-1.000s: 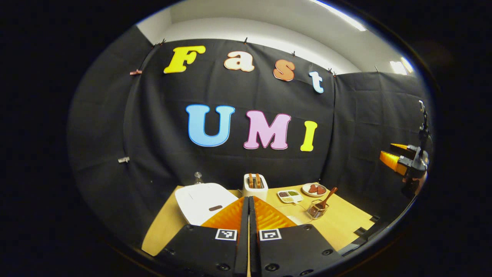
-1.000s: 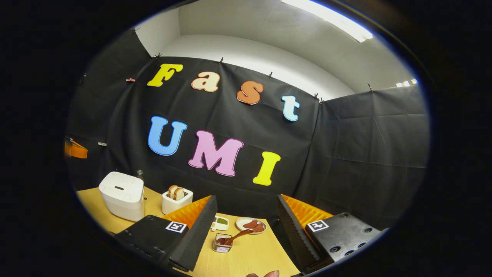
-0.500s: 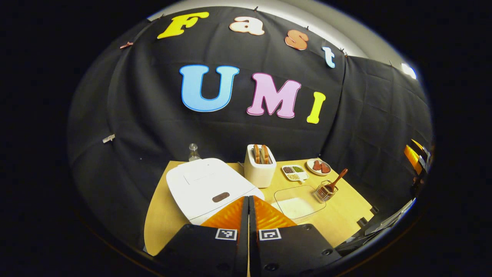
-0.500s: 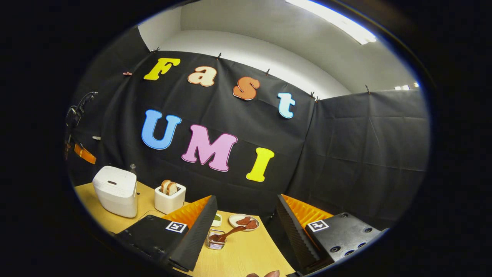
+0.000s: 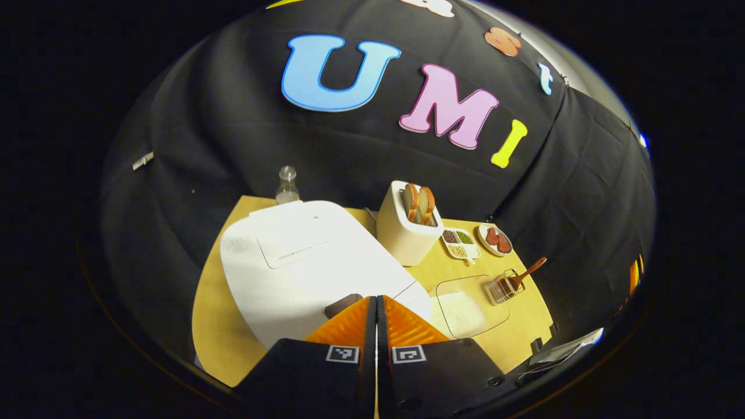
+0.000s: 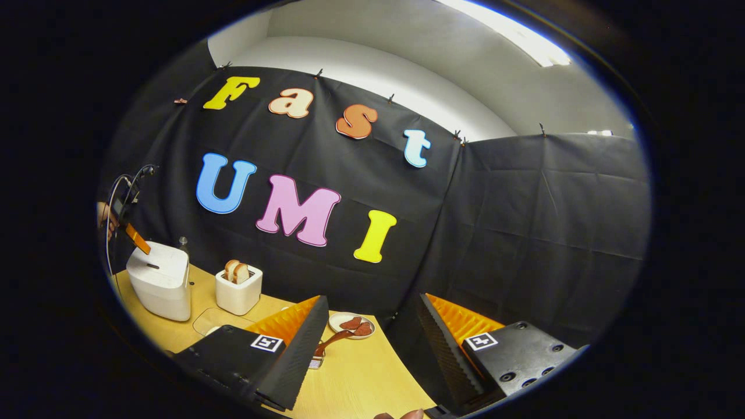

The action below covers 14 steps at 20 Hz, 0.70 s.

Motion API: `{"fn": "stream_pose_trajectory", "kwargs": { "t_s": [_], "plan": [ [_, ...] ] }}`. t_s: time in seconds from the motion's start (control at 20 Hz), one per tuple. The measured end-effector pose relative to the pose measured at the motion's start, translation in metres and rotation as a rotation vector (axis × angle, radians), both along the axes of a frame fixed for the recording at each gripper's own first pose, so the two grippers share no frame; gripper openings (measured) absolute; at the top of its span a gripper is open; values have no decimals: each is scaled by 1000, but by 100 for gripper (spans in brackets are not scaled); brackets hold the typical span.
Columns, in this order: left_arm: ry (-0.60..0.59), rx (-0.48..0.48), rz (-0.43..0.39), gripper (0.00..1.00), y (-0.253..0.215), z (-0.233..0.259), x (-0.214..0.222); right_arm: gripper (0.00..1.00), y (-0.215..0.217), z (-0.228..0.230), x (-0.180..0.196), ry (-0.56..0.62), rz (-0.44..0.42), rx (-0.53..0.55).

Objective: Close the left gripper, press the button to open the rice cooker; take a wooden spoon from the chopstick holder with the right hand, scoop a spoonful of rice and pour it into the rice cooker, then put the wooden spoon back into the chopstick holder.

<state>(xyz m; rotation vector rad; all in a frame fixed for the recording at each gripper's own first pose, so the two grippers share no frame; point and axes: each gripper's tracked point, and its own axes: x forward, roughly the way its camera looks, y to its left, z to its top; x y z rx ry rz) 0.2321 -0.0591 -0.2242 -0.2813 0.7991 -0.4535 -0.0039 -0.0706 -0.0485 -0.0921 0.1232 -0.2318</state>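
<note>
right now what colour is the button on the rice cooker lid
Dark brown, on the white rice cooker; the button shows best in the left gripper view.

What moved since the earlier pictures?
The shut left gripper came down close over the rice cooker, near its button. The lid is still closed. The right gripper stayed open and empty; the wooden spoon stayed in the chopstick holder.
</note>
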Motion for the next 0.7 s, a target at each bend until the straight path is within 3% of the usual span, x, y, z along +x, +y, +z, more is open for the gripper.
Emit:
{"fn": "stream_pose_trajectory", "kwargs": {
  "t_s": [0.3, 0.7],
  "plan": [
    [75, -14, 52, 7, 7, -28, 24, 97, -15, -9, 0, 24, -36, -8],
    [118, 7, 45, 7, 22, -43, 19, 97, -12, -12, 0, 29, -36, -28]
  ]
}}
